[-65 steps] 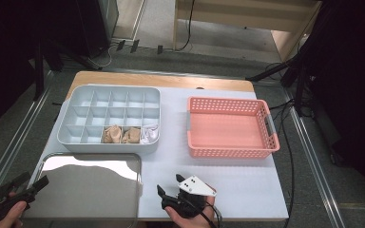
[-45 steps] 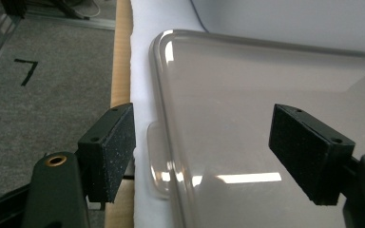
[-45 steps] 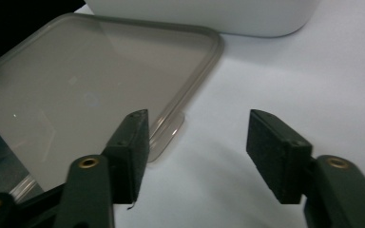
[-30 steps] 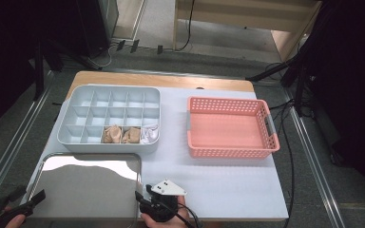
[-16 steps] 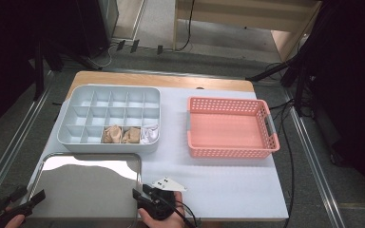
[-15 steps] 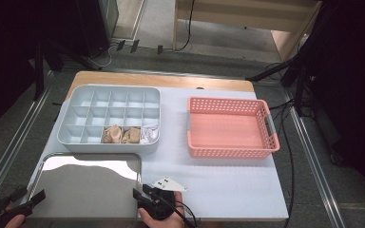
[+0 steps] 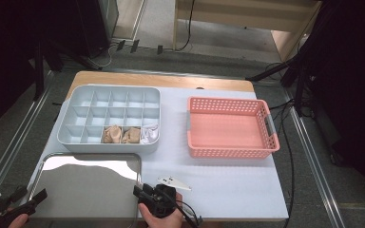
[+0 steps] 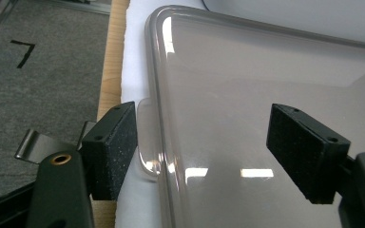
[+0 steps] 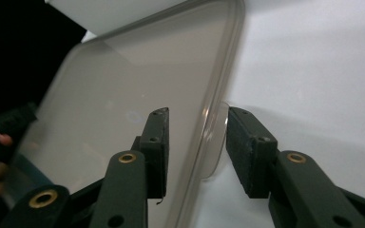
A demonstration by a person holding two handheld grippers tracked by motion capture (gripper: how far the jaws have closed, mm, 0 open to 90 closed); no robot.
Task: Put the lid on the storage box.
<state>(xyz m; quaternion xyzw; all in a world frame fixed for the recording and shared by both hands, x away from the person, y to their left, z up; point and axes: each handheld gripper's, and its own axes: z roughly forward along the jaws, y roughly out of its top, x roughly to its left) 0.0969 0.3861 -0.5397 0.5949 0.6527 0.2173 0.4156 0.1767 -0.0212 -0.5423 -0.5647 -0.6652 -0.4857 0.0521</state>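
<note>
Tray lid (image 7: pixel 88 187), clear and glossy with rounded corners and small tab handles, lies flat at the table's (image 7: pixel 228 190) near left corner. Both tongs are lining up on its tabs: the left gripper (image 8: pixel 204 152) is spread wide across the left rim, and the right gripper (image 9: pixel 197 147), just closing, brackets the right tab without pinching. Next, I judge, both must pinch and lift evenly.

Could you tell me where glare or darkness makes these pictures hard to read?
High view: the lid mirrors a bright patch along its far edge, and the surroundings beyond the table fall into near black. Left gripper view: small bright highlights sit on the lid's surface and rim; the near claw pads look slightly soft. Right gripper view: the upper left corner is black.
</note>
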